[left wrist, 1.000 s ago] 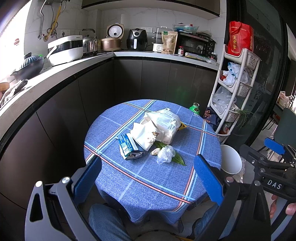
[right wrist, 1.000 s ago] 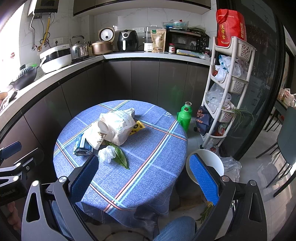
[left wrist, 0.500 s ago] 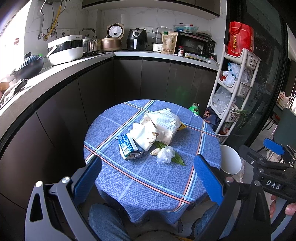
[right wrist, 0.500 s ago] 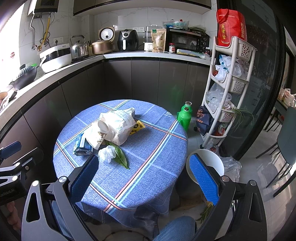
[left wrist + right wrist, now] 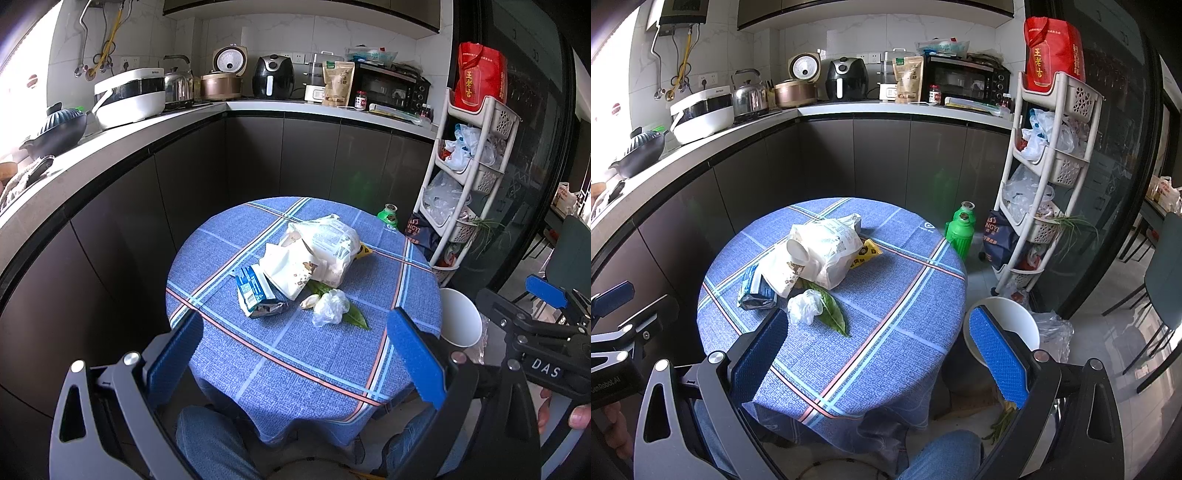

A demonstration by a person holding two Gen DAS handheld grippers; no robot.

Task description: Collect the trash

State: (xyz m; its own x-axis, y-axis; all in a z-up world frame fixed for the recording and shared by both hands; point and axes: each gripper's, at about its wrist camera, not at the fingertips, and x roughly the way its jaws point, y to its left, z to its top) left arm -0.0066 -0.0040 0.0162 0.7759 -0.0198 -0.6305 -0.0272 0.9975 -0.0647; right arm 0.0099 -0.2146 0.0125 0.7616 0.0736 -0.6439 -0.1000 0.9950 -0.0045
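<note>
Trash lies in a heap on the round blue-checked table (image 5: 280, 354) (image 5: 886, 332): a large white plastic bag (image 5: 328, 247) (image 5: 827, 247), a stained white paper bag (image 5: 288, 273) (image 5: 783, 277), a blue carton (image 5: 255, 291) (image 5: 755, 290), a crumpled white wad (image 5: 330, 306) (image 5: 805, 304) on a green leaf (image 5: 356, 317) (image 5: 833, 314), and a yellow wrapper (image 5: 866, 254). A white bin (image 5: 460, 317) (image 5: 1004, 321) stands on the floor right of the table. My left gripper (image 5: 295, 358) and right gripper (image 5: 879, 354) are open and empty, above the table's near edge.
A green bottle (image 5: 958, 232) stands on the floor beyond the table. A white tiered rack (image 5: 1049, 177) with bags is at the right. A dark cabinet counter (image 5: 184, 122) curves behind, with appliances. The person's knees (image 5: 938, 458) are below.
</note>
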